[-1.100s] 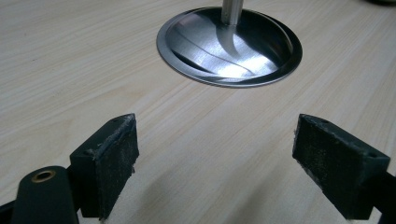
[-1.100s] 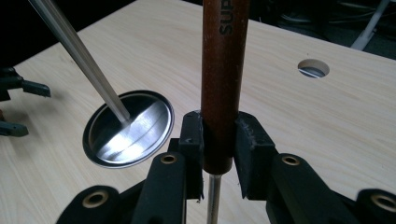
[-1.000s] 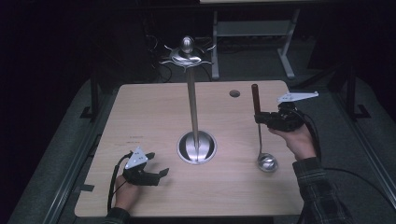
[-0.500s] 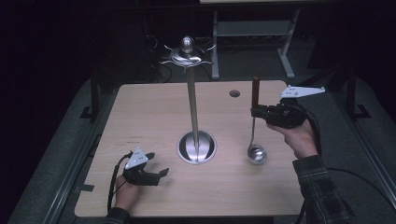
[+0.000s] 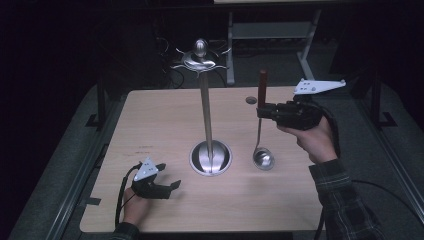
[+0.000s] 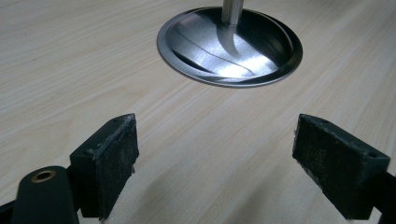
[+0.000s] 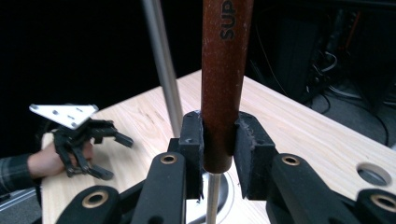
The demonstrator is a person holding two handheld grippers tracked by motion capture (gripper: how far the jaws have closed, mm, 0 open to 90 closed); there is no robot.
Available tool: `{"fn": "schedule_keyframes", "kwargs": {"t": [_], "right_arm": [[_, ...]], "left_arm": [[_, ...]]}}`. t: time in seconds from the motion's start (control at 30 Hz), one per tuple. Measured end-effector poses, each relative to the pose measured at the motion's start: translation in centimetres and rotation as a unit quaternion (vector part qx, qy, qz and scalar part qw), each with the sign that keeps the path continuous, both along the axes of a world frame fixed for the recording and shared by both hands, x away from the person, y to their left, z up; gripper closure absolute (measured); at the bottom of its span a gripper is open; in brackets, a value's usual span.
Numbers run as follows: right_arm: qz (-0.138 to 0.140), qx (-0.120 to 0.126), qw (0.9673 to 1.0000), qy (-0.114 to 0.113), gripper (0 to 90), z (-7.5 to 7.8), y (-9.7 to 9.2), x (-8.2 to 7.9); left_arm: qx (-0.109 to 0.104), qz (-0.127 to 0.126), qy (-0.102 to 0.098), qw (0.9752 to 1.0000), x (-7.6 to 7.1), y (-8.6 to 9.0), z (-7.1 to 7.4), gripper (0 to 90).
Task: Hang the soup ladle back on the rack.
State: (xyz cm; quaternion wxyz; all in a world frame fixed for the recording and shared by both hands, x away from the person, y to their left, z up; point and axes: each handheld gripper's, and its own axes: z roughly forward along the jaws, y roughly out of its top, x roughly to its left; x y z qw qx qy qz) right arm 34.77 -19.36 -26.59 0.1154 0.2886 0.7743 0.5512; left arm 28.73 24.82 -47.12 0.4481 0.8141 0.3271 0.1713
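A steel ladle (image 5: 262, 158) with a dark red-brown handle (image 7: 224, 84) hangs upright over the right half of the table, its bowl low above the wood. My right gripper (image 5: 261, 111) is shut on that handle, pads (image 7: 192, 140) pressing from both sides. A tall metal stand (image 5: 206, 115) with a hooked crown (image 5: 200, 57) rises from a round steel base (image 6: 229, 44) at the table's middle. My left gripper (image 5: 172, 187) rests open on the wood at the near left, its pads (image 6: 112, 161) wide apart with nothing between, pointing at the base.
The light wooden table (image 5: 160, 125) has a small round hole (image 5: 251, 100) near its far right edge. Dark floor, a metal frame (image 5: 270, 30) and cables lie beyond the far edge. A cable (image 5: 120, 197) trails from the left gripper.
My right gripper has risen and shifted left with the ladle; the bowl has left the table surface and moved toward the stand. The left gripper has stayed put.
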Motion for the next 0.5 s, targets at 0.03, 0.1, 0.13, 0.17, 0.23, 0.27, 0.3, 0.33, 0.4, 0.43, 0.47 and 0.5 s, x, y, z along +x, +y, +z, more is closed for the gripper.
{"fn": "schedule_keyframes", "kwargs": {"t": [0.03, 0.1, 0.13, 0.17, 0.23, 0.27, 0.3, 0.33, 0.4, 0.43, 0.47, 0.5], "right_arm": [[0.004, 0.002, 1.0, -0.003, 73.7, 0.2, 0.3, -0.1], [0.01, 0.002, 0.9999, -0.005, 73.7, 0.5, 0.6, -0.1], [0.014, 0.001, 0.9999, -0.006, 73.7, 0.8, 0.8, -0.2], [0.022, 0.0, 0.9997, -0.009, 73.8, 1.2, 1.3, -0.3], [0.029, 0.0, 0.9995, -0.014, 73.8, 1.7, 1.8, -0.4], [0.032, 0.0, 0.9994, -0.016, 73.8, 1.8, 2.0, -0.4], [0.035, 0.001, 0.9993, -0.016, 73.8, 2.0, 2.2, -0.4], [0.037, 0.002, 0.9992, -0.017, 73.8, 2.1, 2.3, -0.5], [0.042, 0.005, 0.9989, -0.019, 73.8, 2.4, 2.6, -0.5], [0.042, 0.005, 0.9989, -0.019, 73.8, 2.4, 2.6, -0.5], [0.046, 0.007, 0.9987, -0.021, 73.8, 2.6, 2.9, -0.5], [0.049, 0.009, 0.9985, -0.022, 73.7, 2.7, 3.0, -0.5]], "left_arm": [[0.0, 0.0, 0.0, 1.0, 0.0, 0.0, 0.0, 14.2], [0.0, 0.0, 0.0, 1.0, 0.0, 0.0, 0.0, 14.2], [0.0, 0.0, 0.0, 1.0, 0.0, 0.0, 0.0, 14.1], [0.0, 0.0, 0.0, 1.0, 0.0, 0.0, 0.0, 14.2], [-0.004, 0.002, 0.003, 1.0, -0.1, 0.0, 0.0, 14.2], [-0.003, 0.001, 0.002, 1.0, 0.0, 0.0, 0.0, 14.2], [-0.002, 0.001, 0.002, 1.0, 0.0, 0.0, 0.0, 14.2], [-0.002, 0.001, 0.002, 1.0, 0.0, 0.0, 0.0, 14.2], [-0.003, 0.001, 0.002, 1.0, -0.1, 0.0, 0.0, 14.2], [-0.003, 0.001, 0.002, 1.0, -0.1, 0.0, 0.0, 14.2], [-0.002, 0.001, 0.002, 1.0, 0.0, 0.0, 0.0, 14.2], [-0.002, 0.001, 0.002, 1.0, 0.0, 0.0, 0.0, 14.2]]}}
